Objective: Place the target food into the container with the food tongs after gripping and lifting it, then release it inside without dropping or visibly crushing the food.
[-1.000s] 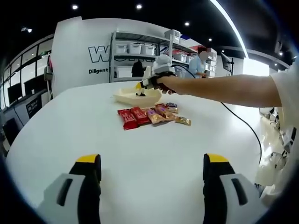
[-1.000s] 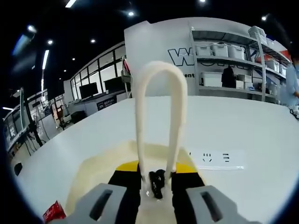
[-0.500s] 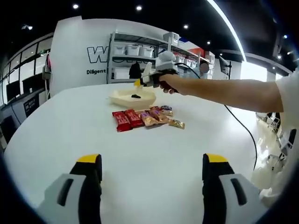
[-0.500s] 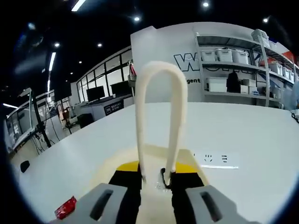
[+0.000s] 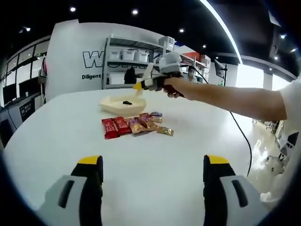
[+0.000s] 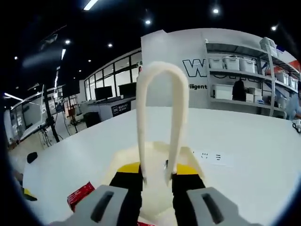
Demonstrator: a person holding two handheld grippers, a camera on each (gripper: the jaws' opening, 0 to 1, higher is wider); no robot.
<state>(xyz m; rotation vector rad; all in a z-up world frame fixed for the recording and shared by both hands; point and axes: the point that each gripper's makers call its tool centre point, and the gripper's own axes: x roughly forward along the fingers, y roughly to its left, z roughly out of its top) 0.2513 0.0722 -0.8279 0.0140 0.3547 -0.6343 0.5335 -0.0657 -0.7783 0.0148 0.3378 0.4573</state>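
Glossy snack wrappers [image 5: 134,126], seemingly matt table [image 5: 150,160]

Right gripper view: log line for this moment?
right tool: shut on tongs | tongs: empty, above tray | dark food: in tray | left tool: open

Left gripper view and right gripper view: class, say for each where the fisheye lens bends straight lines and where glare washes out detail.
Left gripper view: the table edge curves into a bowl shape, the shelving leans, and the bright window on the right is blown out. Right gripper view: the tongs loom large and close, the table's far edge arcs, and the ceiling lights smear into streaks.
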